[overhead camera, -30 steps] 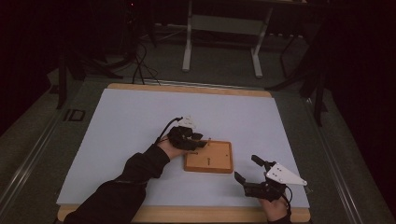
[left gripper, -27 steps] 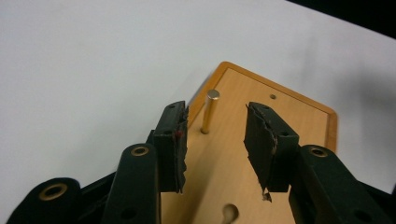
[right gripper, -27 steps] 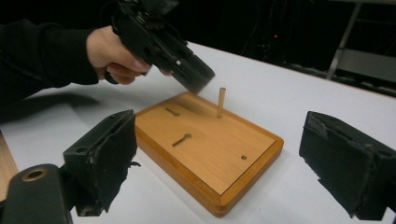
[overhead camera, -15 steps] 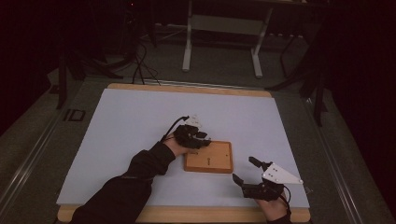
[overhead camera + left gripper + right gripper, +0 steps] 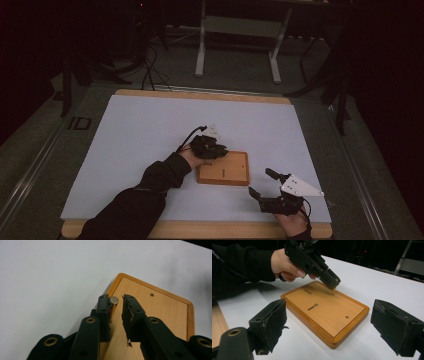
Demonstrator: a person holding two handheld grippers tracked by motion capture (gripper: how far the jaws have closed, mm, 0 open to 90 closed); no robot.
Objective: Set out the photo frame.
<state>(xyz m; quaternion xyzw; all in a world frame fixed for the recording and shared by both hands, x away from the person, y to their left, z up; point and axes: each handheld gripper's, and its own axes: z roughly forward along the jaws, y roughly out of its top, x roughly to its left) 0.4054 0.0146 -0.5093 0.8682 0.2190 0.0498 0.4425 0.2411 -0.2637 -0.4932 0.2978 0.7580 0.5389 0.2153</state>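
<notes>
So the left gripper is hovering over the wooden board's 10 o'clock corner, jaws just closing around a small wooden peg; only one pad seems to be touching it. At 5 o'clock of the board, the right gripper is sitting wide open on the white table.

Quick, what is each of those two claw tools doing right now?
Left gripper: jaws just closing around a small metal peg standing on the wooden board; firm grip cannot be told.
Right gripper: jaws open, holding nothing.
</notes>
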